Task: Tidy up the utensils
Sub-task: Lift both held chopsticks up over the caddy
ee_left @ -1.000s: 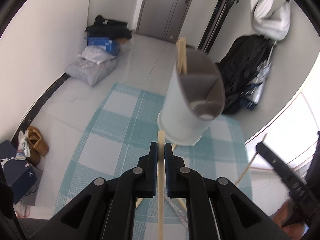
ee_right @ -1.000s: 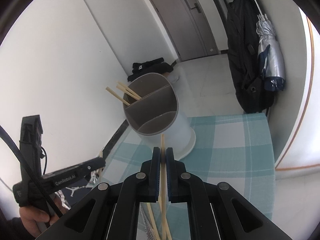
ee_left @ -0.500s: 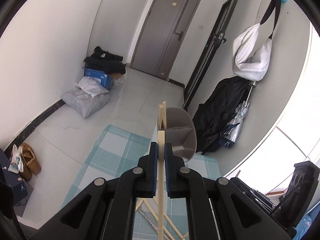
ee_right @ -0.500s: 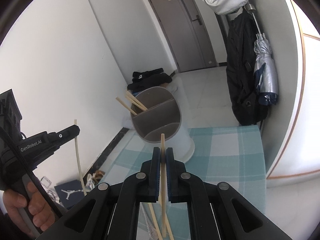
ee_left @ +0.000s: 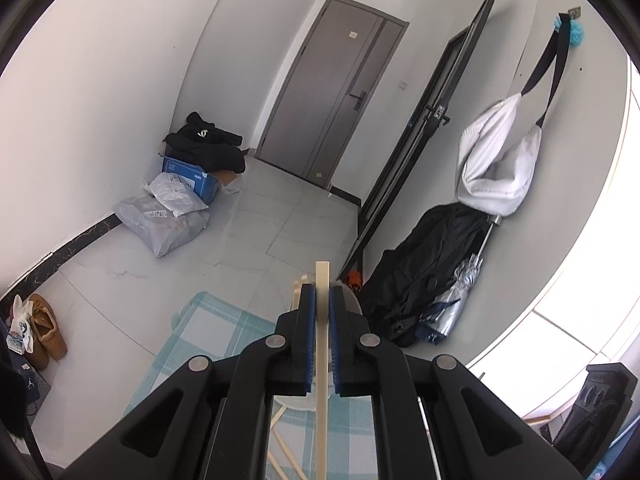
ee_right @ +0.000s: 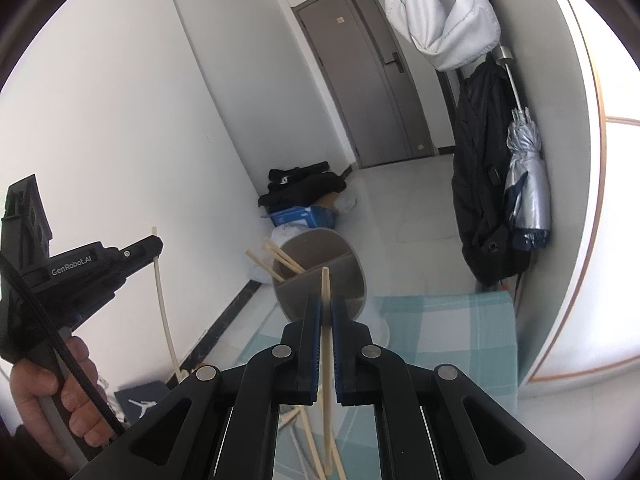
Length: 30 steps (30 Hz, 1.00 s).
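At the bottom centre of the left wrist view, the left tool (ee_left: pixel 322 304) is pinching a pale chopstick (ee_left: pixel 322 280) between its narrow blue-lined fingers (ee_left: pixel 307 320), the stick running up the middle of the frame and poking out just past the tips. Under the tool a few loose chopsticks (ee_left: pixel 286 456) are lying on the blue-and-white checked cloth (ee_left: pixel 208 320) that is covering the worktop. Just beyond the tips, the grey holder (ee_left: pixel 351 300) is peeking out, mostly hidden by the fingers, with more sticks (ee_left: pixel 297 288) rising beside the held one. Farther off, toward the left of the frame, grey parcel bags (ee_left: pixel 160 224) and a blue box (ee_left: pixel 188 172) are sitting on the tiled floor, and a grey door (ee_left: pixel 328 92) is standing at the top centre. In the right wrist view, the right tool (ee_right: pixel 326 316) at the bottom centre is likewise gripping its own chopstick (ee_right: pixel 325 284), fingers close together around it. The divided holder (ee_right: pixel 320 276) is standing on the cloth (ee_right: pixel 448 332) right behind the tips, with several sticks (ee_right: pixel 276 258) leaning out of its far compartment toward the left. At the left edge of this view a hand (ee_right: pixel 52 396) is holding the left tool (ee_right: pixel 154 246), and its stick (ee_right: pixel 162 300) is hanging down from the tip. A black coat (ee_right: pixel 480 184) and a silver umbrella (ee_right: pixel 524 184) are hanging at the right.
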Motion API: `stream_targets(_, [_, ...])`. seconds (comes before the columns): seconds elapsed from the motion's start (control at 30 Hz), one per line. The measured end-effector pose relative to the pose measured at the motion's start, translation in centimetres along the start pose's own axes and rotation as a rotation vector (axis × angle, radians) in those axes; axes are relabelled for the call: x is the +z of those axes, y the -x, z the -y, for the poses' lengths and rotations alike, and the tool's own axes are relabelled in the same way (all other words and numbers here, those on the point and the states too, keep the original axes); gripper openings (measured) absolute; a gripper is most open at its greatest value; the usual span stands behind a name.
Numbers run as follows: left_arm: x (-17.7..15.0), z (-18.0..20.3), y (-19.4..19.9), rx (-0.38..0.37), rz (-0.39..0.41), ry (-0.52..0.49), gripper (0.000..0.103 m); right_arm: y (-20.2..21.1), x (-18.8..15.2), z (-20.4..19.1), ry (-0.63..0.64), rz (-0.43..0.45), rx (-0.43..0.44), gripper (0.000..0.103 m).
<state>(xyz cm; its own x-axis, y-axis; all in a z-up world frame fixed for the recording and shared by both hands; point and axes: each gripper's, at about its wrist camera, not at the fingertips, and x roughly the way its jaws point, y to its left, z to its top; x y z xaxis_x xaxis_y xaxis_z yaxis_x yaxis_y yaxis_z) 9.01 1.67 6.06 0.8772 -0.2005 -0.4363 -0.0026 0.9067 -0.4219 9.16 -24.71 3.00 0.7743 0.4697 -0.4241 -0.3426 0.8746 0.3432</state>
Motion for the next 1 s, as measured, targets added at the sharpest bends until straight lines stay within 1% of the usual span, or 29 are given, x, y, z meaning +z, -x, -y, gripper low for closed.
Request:
stream_targets(0.2, [2.4,0.5,-0.5,-0.004,0.080,0.028,0.003,-0.3,4.0,-1.0,0.045,0.037,0.018,0.005])
stream_targets(0.33, [3.8,0.5,-1.0,0.028,0.160,0.041,0.003,-1.0,7.0,-1.7,0.079,0.063,0.039,0.005])
stream_targets(0.43, [4.7,0.2,-1.7,0.038,0.201,0.049,0.003,-1.9,9.3,-2.0,0.101,0.079,0.052,0.005])
stream_targets(0.6, [5.6,-0.7,-3.6,0.071,0.221,0.112,0.003,-3.7,12.3,-3.0,0.157,0.122,0.070,0.005])
stream_targets(0.73, [6.2,-1.1,-5.7,0.100,0.232,0.158,0.003,-5.8,13.9,-3.4,0.191,0.134,0.078,0.005])
stream_targets(0.87, [6.4,-1.4,-7.7,0.153,0.258,0.177,0.003,-8.3,15.2,-3.2,0.207,0.138,0.081,0.005])
stream_targets(1.0, [6.1,-1.5,-8.9,0.208,0.297,0.198,0.003,-10.7,15.7,-2.3,0.185,0.131,0.086,0.005])
